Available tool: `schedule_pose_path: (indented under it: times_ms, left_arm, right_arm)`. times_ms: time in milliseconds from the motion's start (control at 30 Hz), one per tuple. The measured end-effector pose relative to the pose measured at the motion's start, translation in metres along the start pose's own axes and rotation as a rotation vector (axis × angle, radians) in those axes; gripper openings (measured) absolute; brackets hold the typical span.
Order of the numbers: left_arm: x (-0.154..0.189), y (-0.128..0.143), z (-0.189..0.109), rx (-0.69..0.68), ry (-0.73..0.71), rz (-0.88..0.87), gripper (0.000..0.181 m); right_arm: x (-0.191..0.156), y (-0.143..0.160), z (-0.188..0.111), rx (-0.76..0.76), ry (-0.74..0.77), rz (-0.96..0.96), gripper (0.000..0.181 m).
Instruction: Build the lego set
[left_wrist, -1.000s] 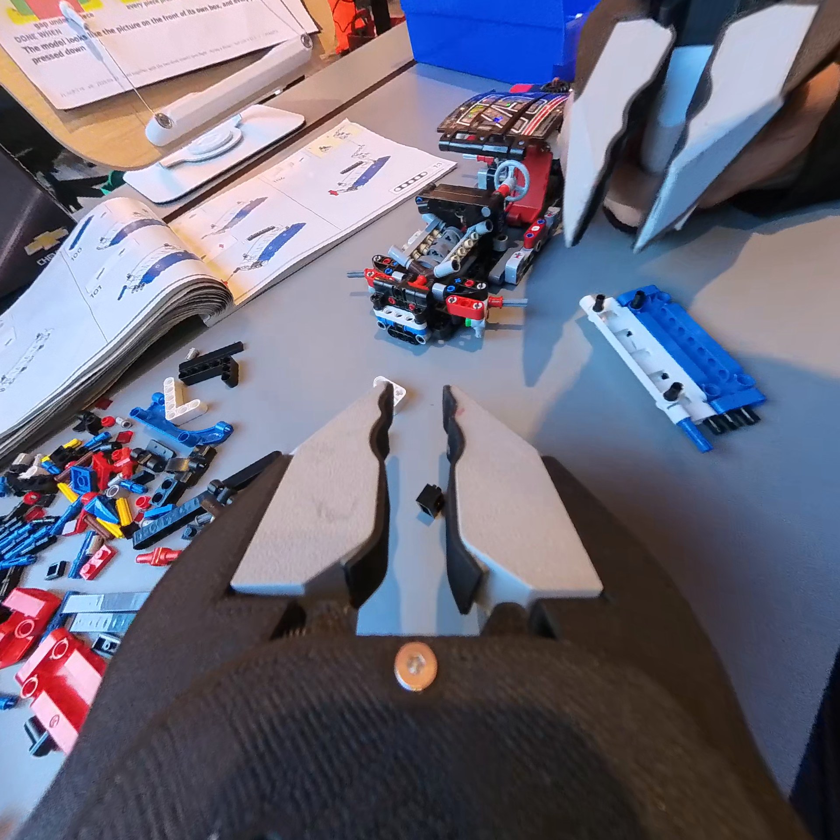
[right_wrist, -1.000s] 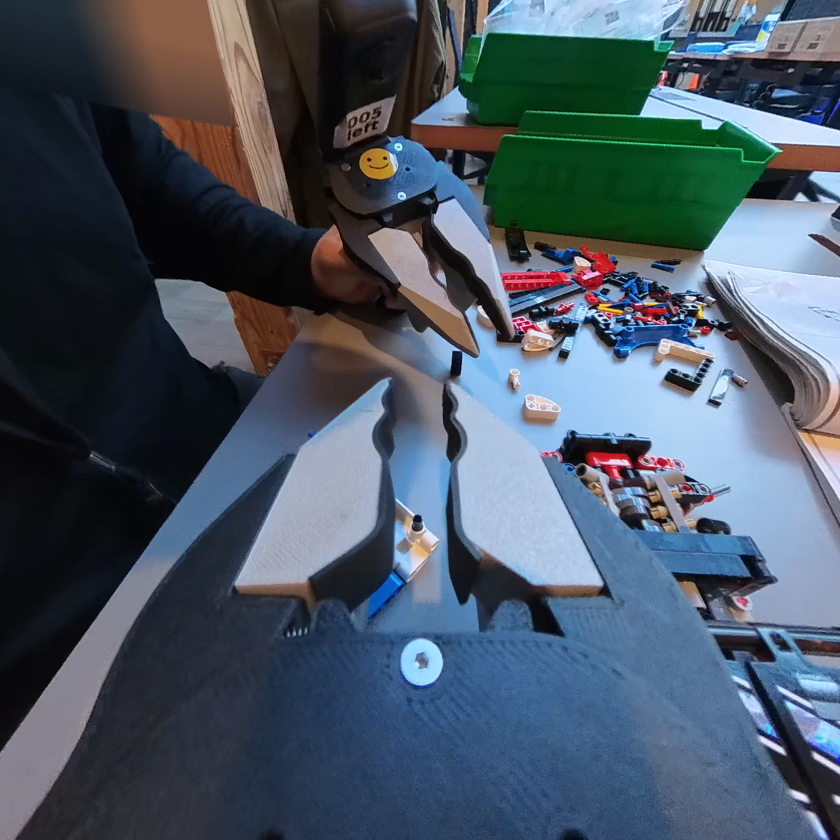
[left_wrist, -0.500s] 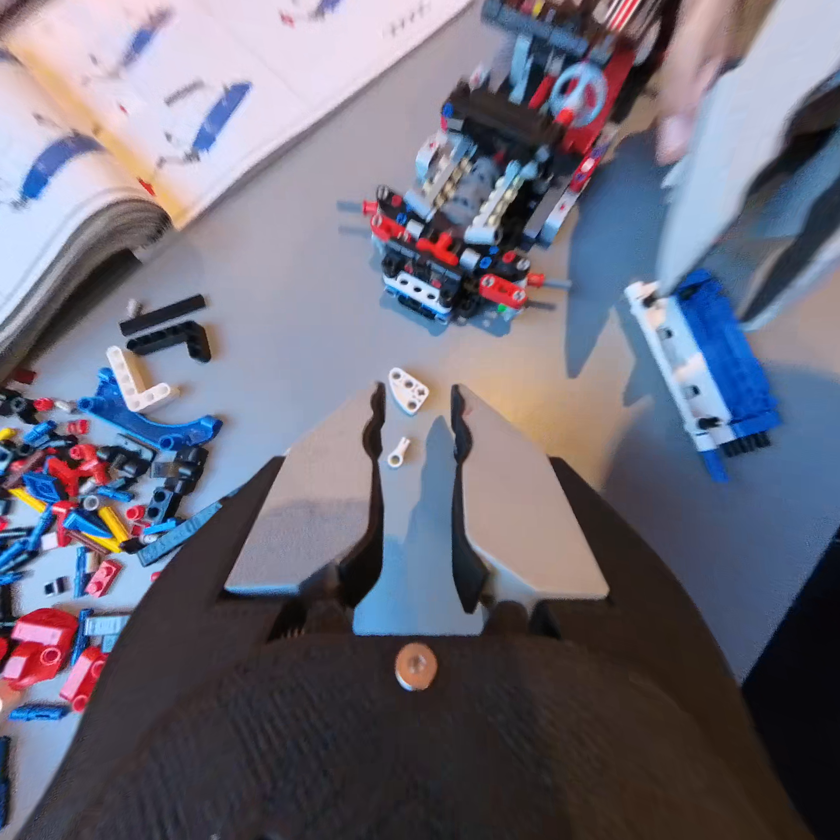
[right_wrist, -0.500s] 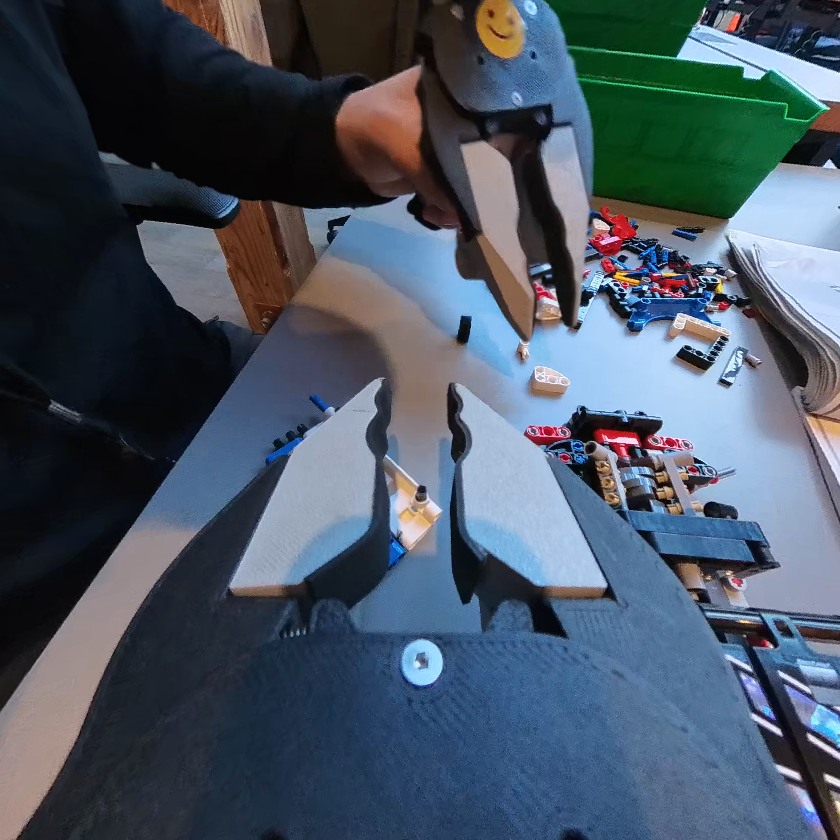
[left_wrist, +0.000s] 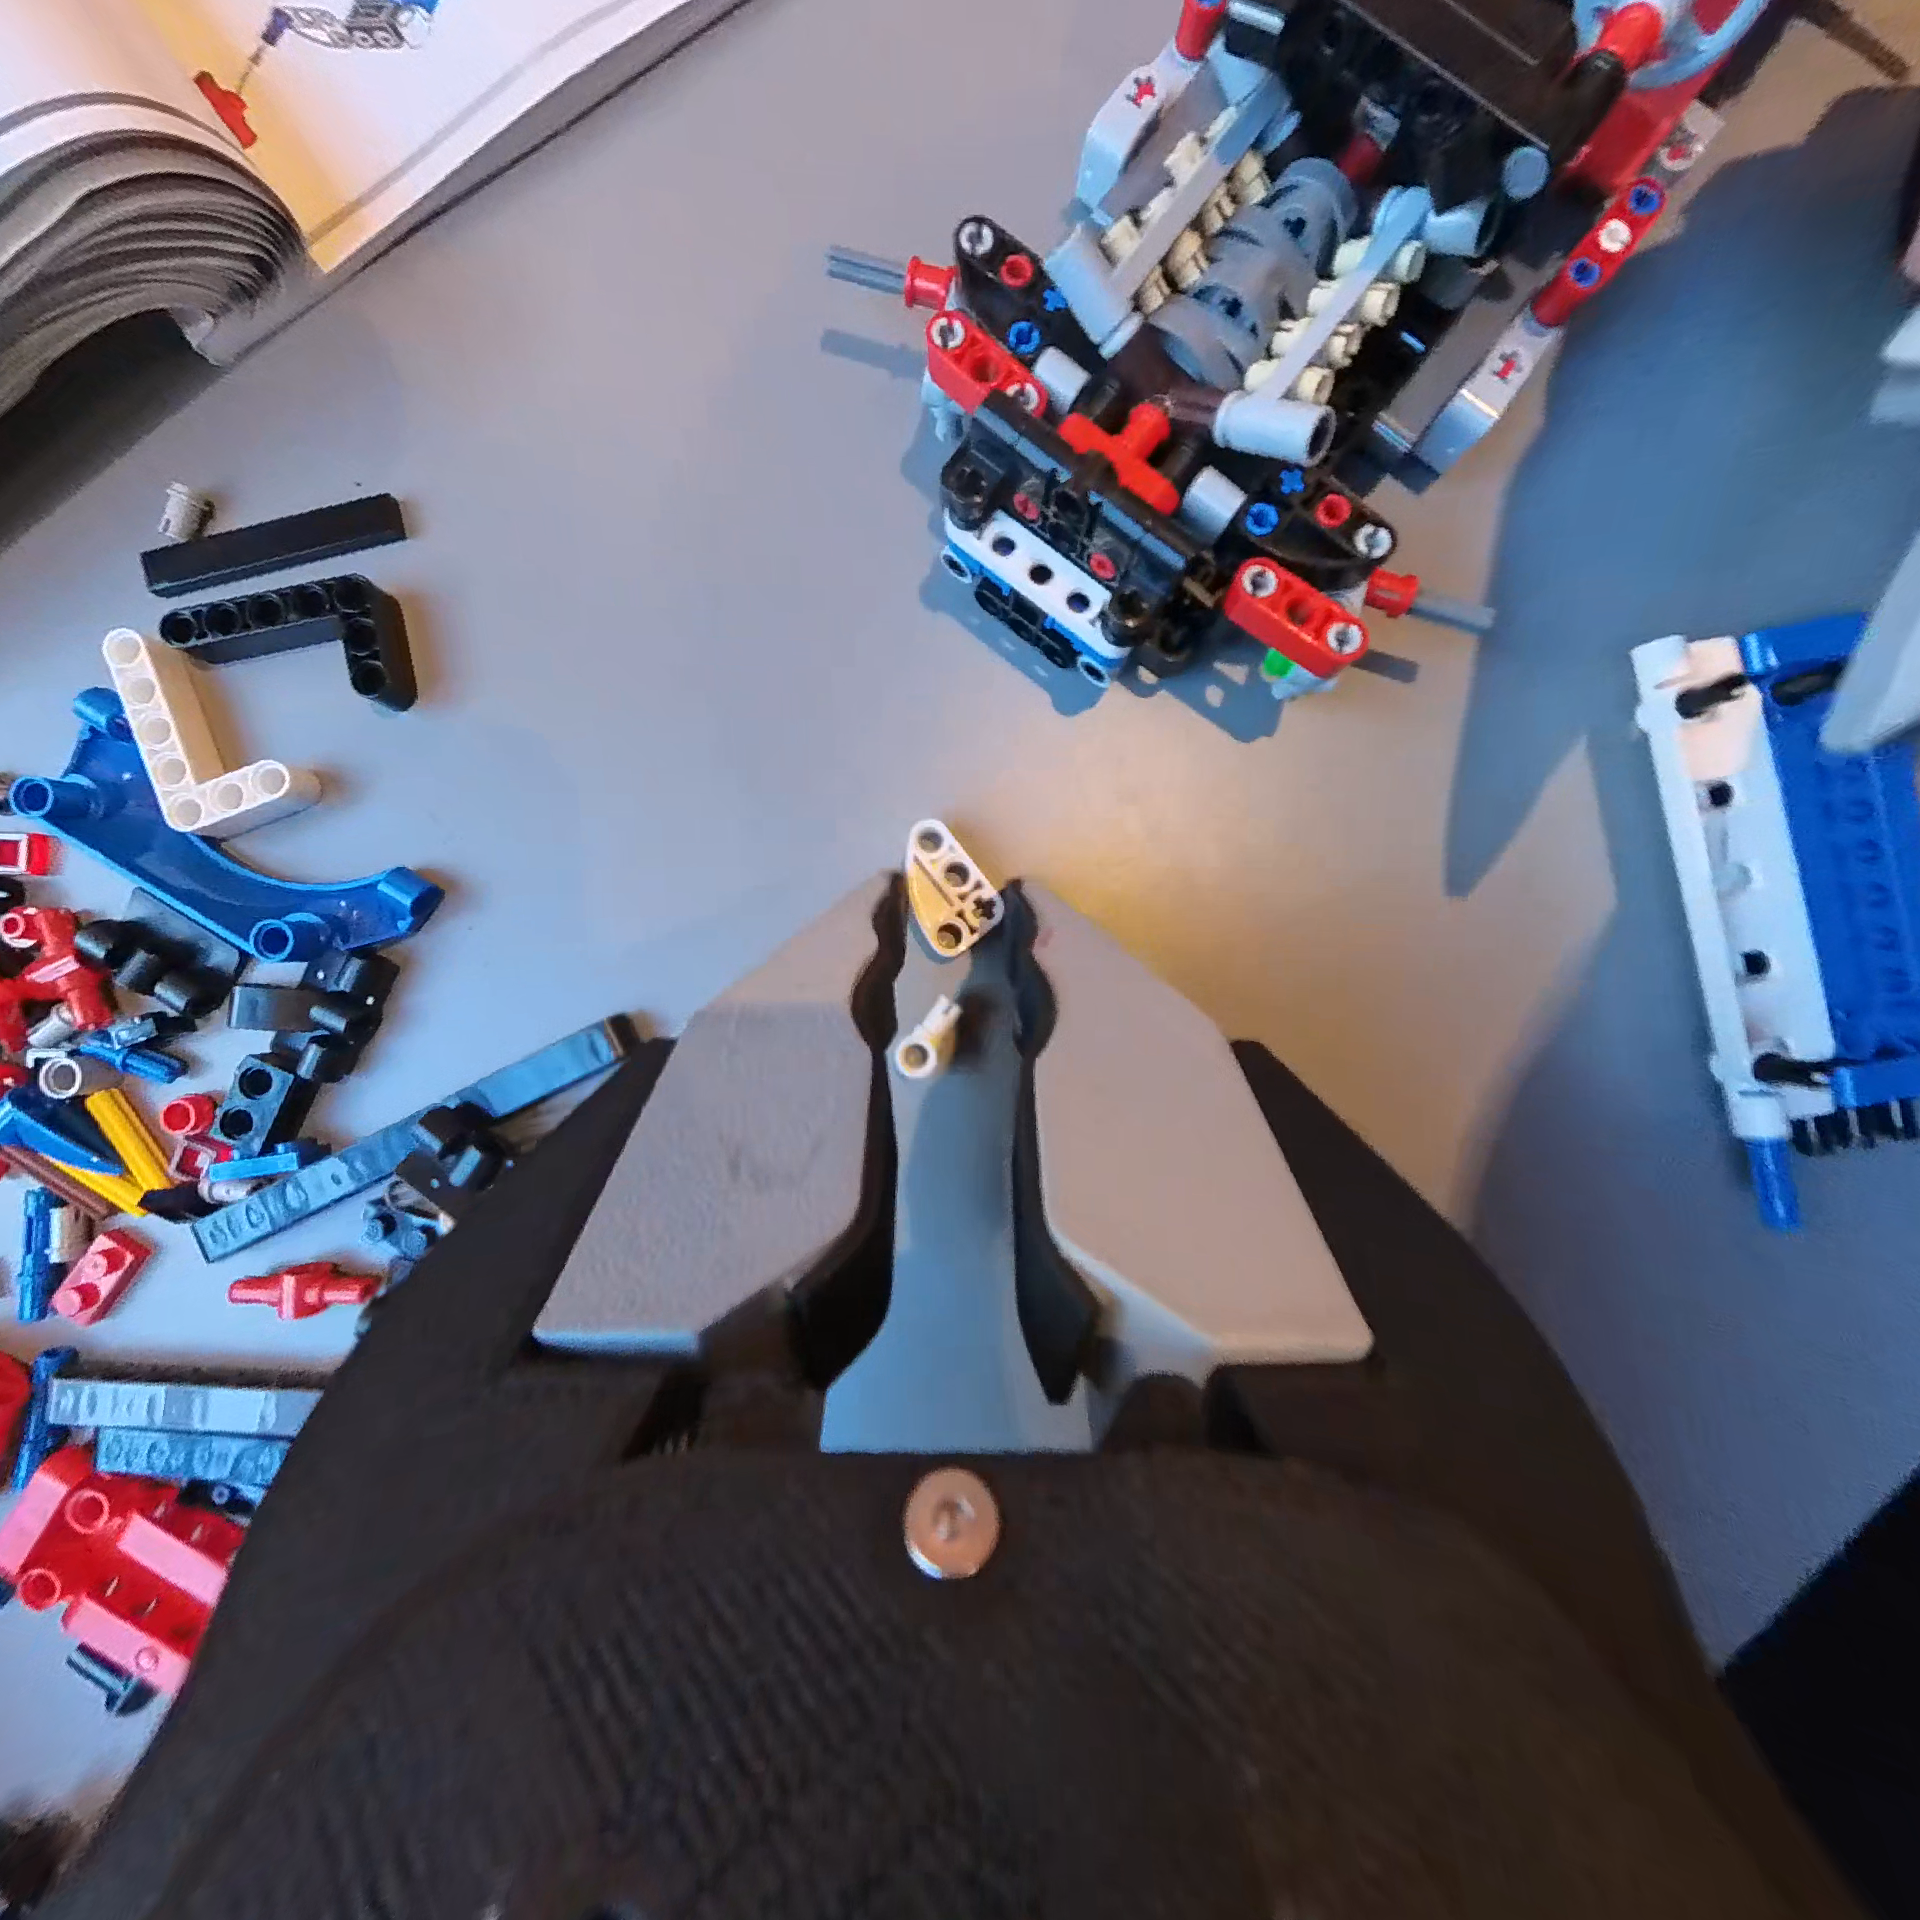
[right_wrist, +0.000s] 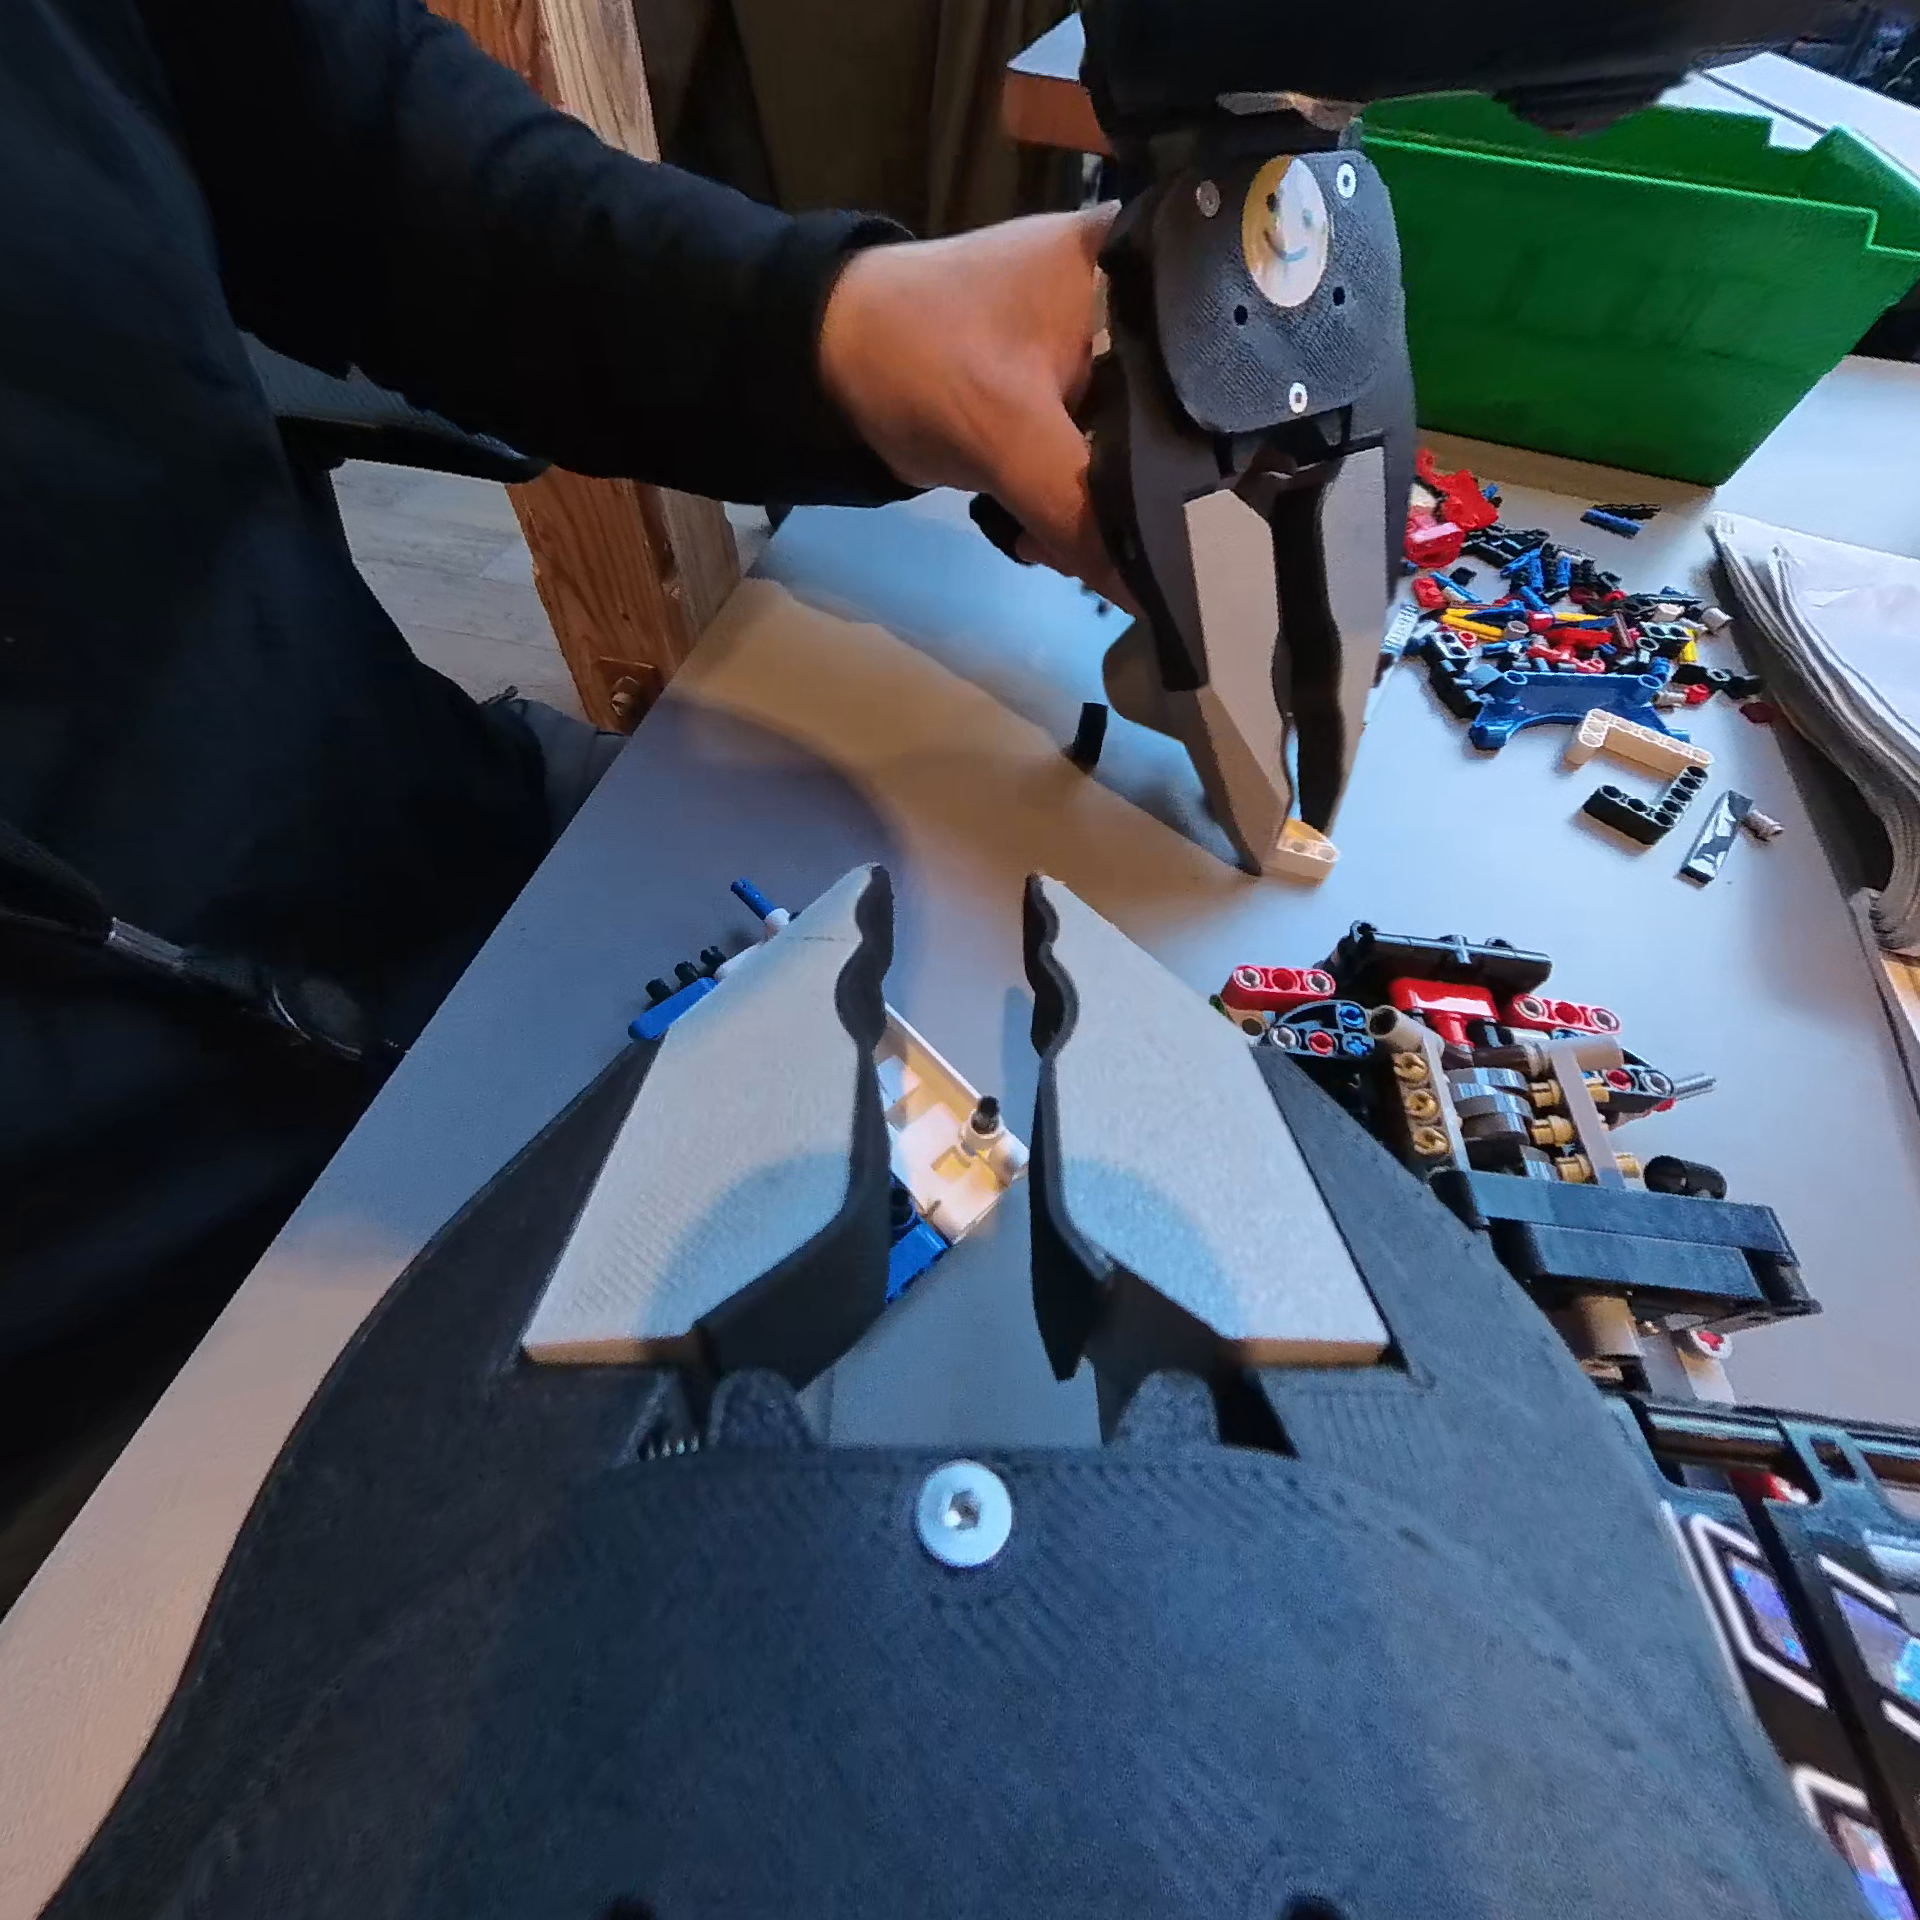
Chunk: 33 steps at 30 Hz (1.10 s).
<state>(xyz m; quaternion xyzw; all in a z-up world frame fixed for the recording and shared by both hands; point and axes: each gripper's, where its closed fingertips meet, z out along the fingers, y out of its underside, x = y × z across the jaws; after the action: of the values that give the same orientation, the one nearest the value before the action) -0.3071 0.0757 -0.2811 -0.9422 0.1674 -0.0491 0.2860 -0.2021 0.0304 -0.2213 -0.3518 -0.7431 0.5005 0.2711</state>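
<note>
Tongs of the left gripper (left_wrist: 951, 894) stand parted and point straight down at the grey table (left_wrist: 644, 665). Between their tips lies a small white triangular plate (left_wrist: 951, 899), and a tiny white connector (left_wrist: 923, 1044) lies a bit further back between the fingers. Neither piece is clamped; whether the tips touch the plate I cannot tell. Only the right wrist view shows this gripper from outside, with the person's hand (right_wrist: 966, 384) on its handle and the tips low at the table, beside the same white plate (right_wrist: 1307, 850). That view also shows a green bin (right_wrist: 1621, 301) at the far edge; what is inside it is not visible.

The right gripper (right_wrist: 958, 899) is also open and holds nothing. It hangs above a blue and white panel (right_wrist: 940, 1132), which the left wrist view shows whole at the right side (left_wrist: 1787, 894).

The half-built lego car (left_wrist: 1226, 416) stands near the middle of the table, beyond the left gripper's tips. It has a black frame, red beams at the corners and grey engine parts with tan pins. Loose pieces (left_wrist: 156, 1018) in red, blue, black and yellow lie in a heap at the left, near the open instruction booklet (left_wrist: 135, 197).
</note>
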Motion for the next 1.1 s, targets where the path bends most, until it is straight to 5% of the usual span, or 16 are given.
schedule_pose_path:
  times_ms: [200,333,433,600,1100]
  left_arm:
    - [0.033,0.006,-0.014,0.0,-0.015,0.22,0.016]
    - [0.05,-0.004,-0.029,0.098,-0.172,0.473,0.015]
    - [0.07,-0.011,-0.034,0.174,-0.178,0.508,0.016]
    - [0.089,-0.022,-0.044,0.294,-0.135,0.361,0.015]
    - [0.102,-0.05,-0.062,0.582,0.336,-0.264,0.015]
  right_arm:
    - [0.013,0.0,-0.002,-0.009,0.08,0.016,0.018]
    - [0.018,0.001,-0.001,-0.014,0.112,0.049,0.015]
    - [0.016,0.001,0.005,-0.015,0.096,0.091,0.016]
    - [0.016,-0.003,0.008,-0.007,0.128,0.085,0.019]
    - [0.013,-0.024,-0.001,0.024,0.276,-0.162,0.028]
